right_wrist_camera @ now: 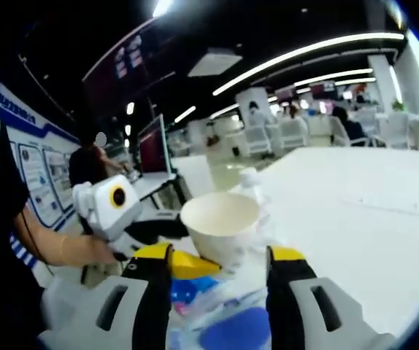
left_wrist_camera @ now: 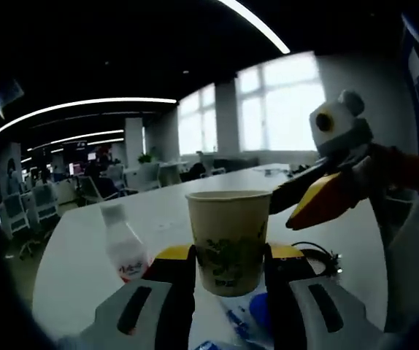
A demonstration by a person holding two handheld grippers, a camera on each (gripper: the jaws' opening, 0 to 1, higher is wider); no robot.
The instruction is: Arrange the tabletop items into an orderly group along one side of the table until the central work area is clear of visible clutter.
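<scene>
The setting was an open office with ceiling strip lights, large windows and rows of chairs behind a long white table (left_wrist_camera: 195, 211).

Left gripper view: the left gripper (left_wrist_camera: 230, 273) held a paper cup (left_wrist_camera: 228, 240) between its two jaws, which pressed against the lower half of the cup wall. The cup stood upright, raised in front of the camera, with a green leaf print on its side. A small plastic bottle (left_wrist_camera: 124, 248) with a white cap stood on the table to the left of the cup, near it but apart. Blue items lay blurred below the cup; their type could not be told. A dark cable (left_wrist_camera: 317, 257) lay on the table to the right. The right gripper (left_wrist_camera: 308, 200) entered from the right, close to the cup rim.

Right gripper view: the right gripper (right_wrist_camera: 220, 270) had its jaws set wide, with nothing between them. The cup (right_wrist_camera: 220, 222) sat just ahead, its open mouth facing the camera and apparently empty. The left gripper (right_wrist_camera: 162, 255) came in from the left below the cup.

Handling assessment: the cup was probably light, thin-walled and easily crushed. Hold should be taken low on the wall, with gentle pressure, and the cup kept upright.
</scene>
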